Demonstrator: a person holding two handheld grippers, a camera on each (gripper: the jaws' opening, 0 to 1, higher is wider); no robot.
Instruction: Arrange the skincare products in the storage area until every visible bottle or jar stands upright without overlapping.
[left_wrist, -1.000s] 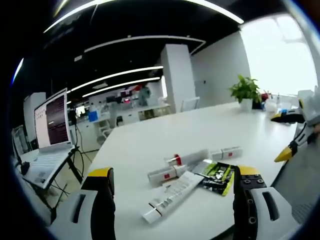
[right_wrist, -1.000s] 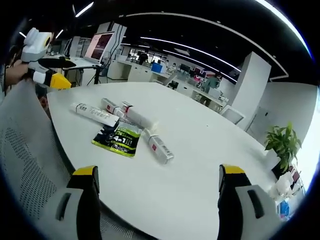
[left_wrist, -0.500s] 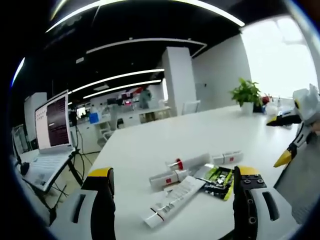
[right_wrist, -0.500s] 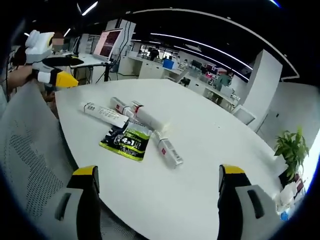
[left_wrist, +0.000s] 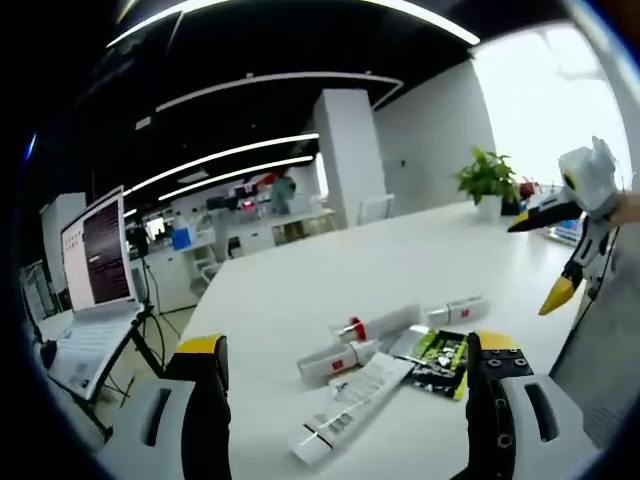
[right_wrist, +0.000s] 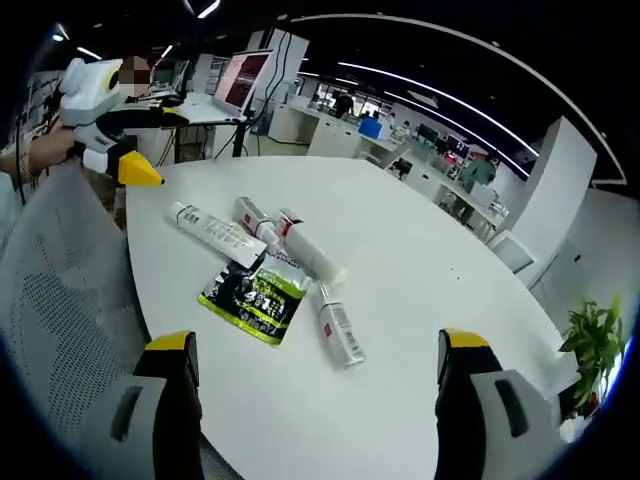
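Left gripper view: left tongs, jaws wide apart, nothing between them, raised above the near edge of the bench.

Item 1, long tube: lying flat, nearest the left tongs, just ahead and between the jaws; long axis slants from near-left to far-right across the line of the jaws.
Item 2, short tube: flat, just beyond the long tube, roughly crosswise.
Item 3, red-collared tube: flat, beyond the short one, about parallel to it.
Item 4, small tube: flat, farthest out, toward the right jaw.
Item 5, green-and-black sachet: flat, close by the right jaw, touching the long tube's far end.

Right gripper view: right tongs, jaws likewise spread and empty; the same cluster lies well ahead and toward the left jaw, sachet and small tube nearest.

Judgement: none of the pieces stands upright yet; left tongs are the nearer to the long tube, and a grip across its slanted axis would call for rolling the tongs.
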